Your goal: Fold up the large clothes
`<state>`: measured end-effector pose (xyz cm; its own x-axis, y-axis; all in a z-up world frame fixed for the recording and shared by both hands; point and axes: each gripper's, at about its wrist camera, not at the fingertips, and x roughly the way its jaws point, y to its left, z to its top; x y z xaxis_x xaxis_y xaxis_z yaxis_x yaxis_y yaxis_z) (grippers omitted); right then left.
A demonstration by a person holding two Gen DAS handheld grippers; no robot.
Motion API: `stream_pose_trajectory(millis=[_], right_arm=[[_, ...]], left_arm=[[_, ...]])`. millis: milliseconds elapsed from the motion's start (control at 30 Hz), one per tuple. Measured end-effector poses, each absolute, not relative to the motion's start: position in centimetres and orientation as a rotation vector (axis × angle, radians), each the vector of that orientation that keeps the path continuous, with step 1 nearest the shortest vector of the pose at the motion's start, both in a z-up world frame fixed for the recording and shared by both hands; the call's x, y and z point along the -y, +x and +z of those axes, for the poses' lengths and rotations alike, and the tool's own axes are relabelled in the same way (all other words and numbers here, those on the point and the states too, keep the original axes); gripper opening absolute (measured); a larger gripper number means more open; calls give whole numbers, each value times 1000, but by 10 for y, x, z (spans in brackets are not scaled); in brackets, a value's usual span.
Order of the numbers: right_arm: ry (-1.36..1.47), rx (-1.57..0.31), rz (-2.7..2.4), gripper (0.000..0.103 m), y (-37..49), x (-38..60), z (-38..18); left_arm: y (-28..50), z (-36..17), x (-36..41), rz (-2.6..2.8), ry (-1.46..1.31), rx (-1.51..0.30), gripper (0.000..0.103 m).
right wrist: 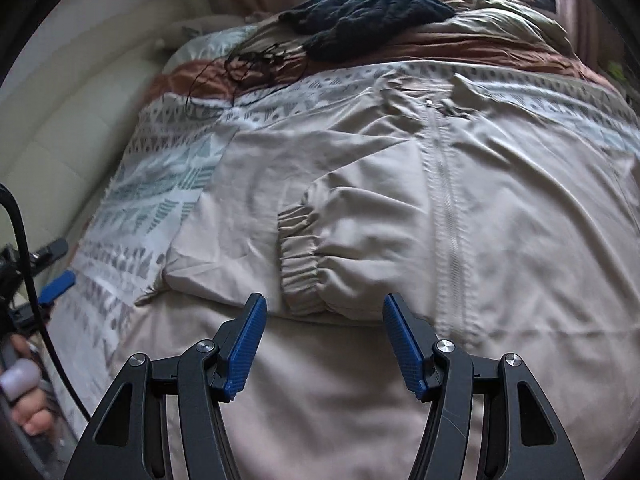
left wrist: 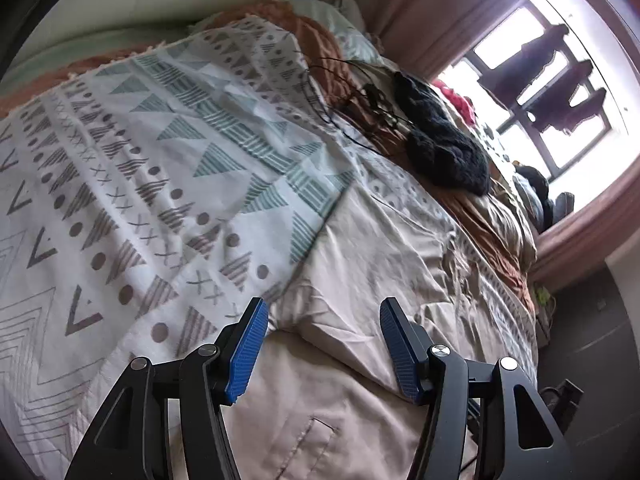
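The beige jacket (right wrist: 400, 208) lies flat on the bed (left wrist: 120, 184), one sleeve (right wrist: 320, 240) folded across its front. Both grippers, left (left wrist: 322, 344) and right (right wrist: 322, 344), hover released, gripping nothing, seemingly between folds.

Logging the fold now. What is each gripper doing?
Left gripper: open, holding nothing, over the beige jacket.
Right gripper: open, holding nothing, near the sleeve cuff.

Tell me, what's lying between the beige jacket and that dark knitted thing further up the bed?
Patterned blanket, then rust-brown bedding, seen from the right wrist view.
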<state>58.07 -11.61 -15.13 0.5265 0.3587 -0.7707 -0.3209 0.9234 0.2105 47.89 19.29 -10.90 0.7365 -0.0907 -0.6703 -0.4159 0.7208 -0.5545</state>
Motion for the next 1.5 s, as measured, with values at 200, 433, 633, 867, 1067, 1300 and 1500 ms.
stream_pose_trajectory(millis=[200, 433, 633, 867, 1067, 1300, 1500], right_arm=[[-28, -974, 381, 61, 604, 82, -179], [-110, -997, 307, 39, 620, 74, -214], [-52, -947, 348, 10, 611, 97, -185], [80, -881, 318, 9, 607, 163, -150], [198, -797, 227, 9, 605, 244, -123], [191, -801, 66, 62, 605, 310, -119], [429, -919, 148, 67, 609, 338, -153]], left_arm=[[475, -112, -206, 267, -771, -735, 60], [484, -116, -195, 227, -742, -757, 60], [490, -117, -181, 210, -715, -774, 60], [496, -113, -163, 198, -647, -779, 60], [502, -112, -150, 203, -598, -789, 60], [509, -119, -137, 241, -530, -818, 60], [515, -132, -130, 257, -499, -850, 60]])
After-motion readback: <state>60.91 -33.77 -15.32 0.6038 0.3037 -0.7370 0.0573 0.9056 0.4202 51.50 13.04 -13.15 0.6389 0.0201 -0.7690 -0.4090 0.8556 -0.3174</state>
